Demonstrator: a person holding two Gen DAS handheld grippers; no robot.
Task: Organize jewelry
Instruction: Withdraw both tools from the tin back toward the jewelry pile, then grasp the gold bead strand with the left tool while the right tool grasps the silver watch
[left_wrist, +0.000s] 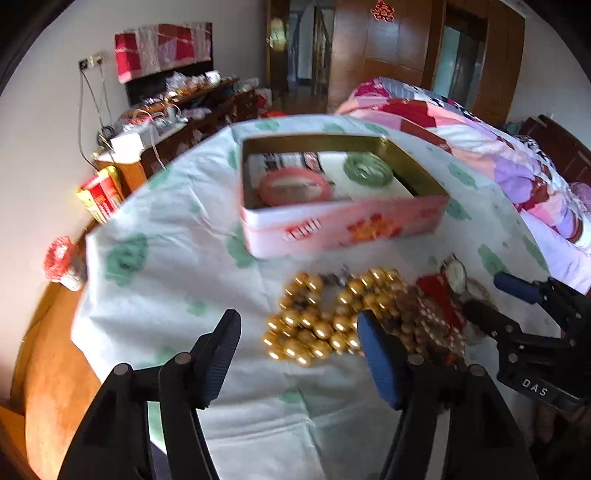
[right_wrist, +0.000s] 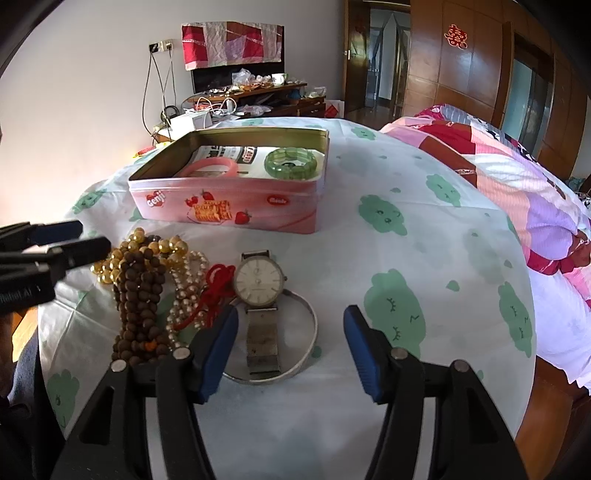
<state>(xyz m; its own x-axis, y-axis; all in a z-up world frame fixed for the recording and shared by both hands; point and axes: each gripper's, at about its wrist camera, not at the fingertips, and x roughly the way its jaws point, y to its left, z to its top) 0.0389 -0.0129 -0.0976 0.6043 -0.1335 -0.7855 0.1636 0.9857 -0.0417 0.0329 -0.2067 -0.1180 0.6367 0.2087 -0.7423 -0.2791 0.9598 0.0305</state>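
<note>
An open pink tin (left_wrist: 343, 225) (right_wrist: 229, 201) stands on the cloth-covered table and holds a pink bangle (left_wrist: 293, 186) (right_wrist: 214, 166) and a green bead bracelet (left_wrist: 367, 170) (right_wrist: 291, 163). In front of it lies a pile: gold bead necklace (left_wrist: 314, 325) (right_wrist: 147, 245), brown bead string (right_wrist: 138, 306), pearl strand (right_wrist: 188, 291), red cord (right_wrist: 218, 291), wristwatch (right_wrist: 259, 284) and silver bangle (right_wrist: 306, 354). My left gripper (left_wrist: 295, 354) is open just before the gold beads. My right gripper (right_wrist: 290, 350) is open around the watch strap and silver bangle.
The table has a white cloth with green prints (right_wrist: 391, 295). A bed with a pink quilt (right_wrist: 517, 177) lies to the right. A cluttered wooden cabinet (right_wrist: 258, 96) stands behind. The right gripper shows at the right of the left wrist view (left_wrist: 524, 310).
</note>
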